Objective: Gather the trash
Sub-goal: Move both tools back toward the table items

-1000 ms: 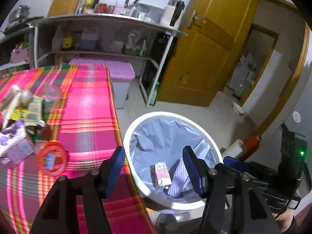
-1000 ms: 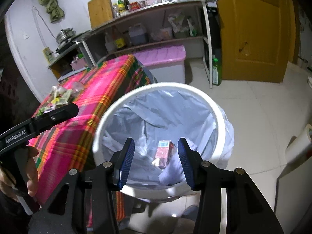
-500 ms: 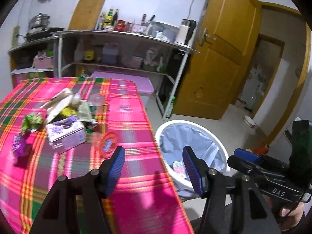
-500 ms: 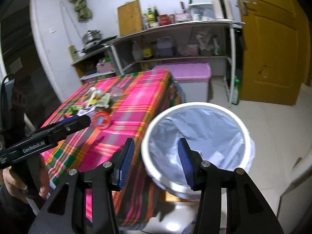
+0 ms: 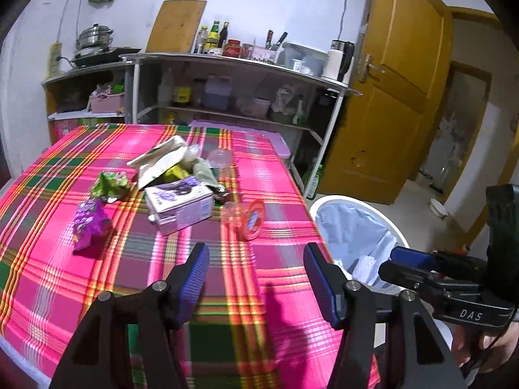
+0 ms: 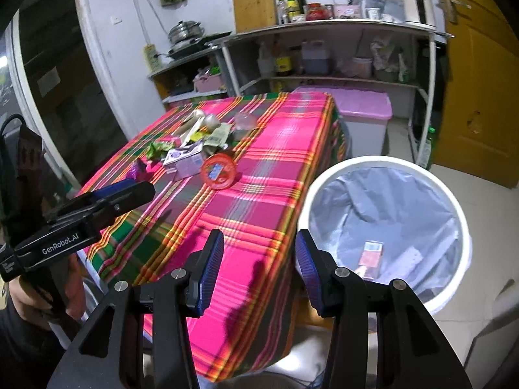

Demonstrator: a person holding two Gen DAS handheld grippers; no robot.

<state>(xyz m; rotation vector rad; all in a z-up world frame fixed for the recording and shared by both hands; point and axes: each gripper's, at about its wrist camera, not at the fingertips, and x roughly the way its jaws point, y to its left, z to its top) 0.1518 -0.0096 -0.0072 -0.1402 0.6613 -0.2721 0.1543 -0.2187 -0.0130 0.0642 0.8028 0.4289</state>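
Observation:
Trash lies in a heap on the pink plaid table [image 5: 275,285]: a purple-and-white carton [image 5: 180,202], a red round lid [image 5: 253,218], a purple wrapper [image 5: 89,222], a green wrapper [image 5: 110,186] and a white bag [image 5: 162,160]. My left gripper [image 5: 254,275] hovers open and empty over the table's near part. My right gripper [image 6: 259,262] is open and empty above the table's corner, beside the white bin [image 6: 431,175]. A red carton [image 6: 371,254] lies in the bin's blue liner. The same bin [image 5: 386,217] shows right of the table in the left wrist view.
Metal shelves [image 5: 227,64] with bottles, a kettle and a pot stand behind the table. A pink-lidded box [image 6: 360,107] sits on the floor by them. A yellow door [image 5: 399,97] is at the right. Tiled floor [image 6: 486,201] surrounds the bin.
Both grippers have swung left, away from over the bin and toward the table. The trash heap has come into fuller view. Neither gripper's opening has changed.

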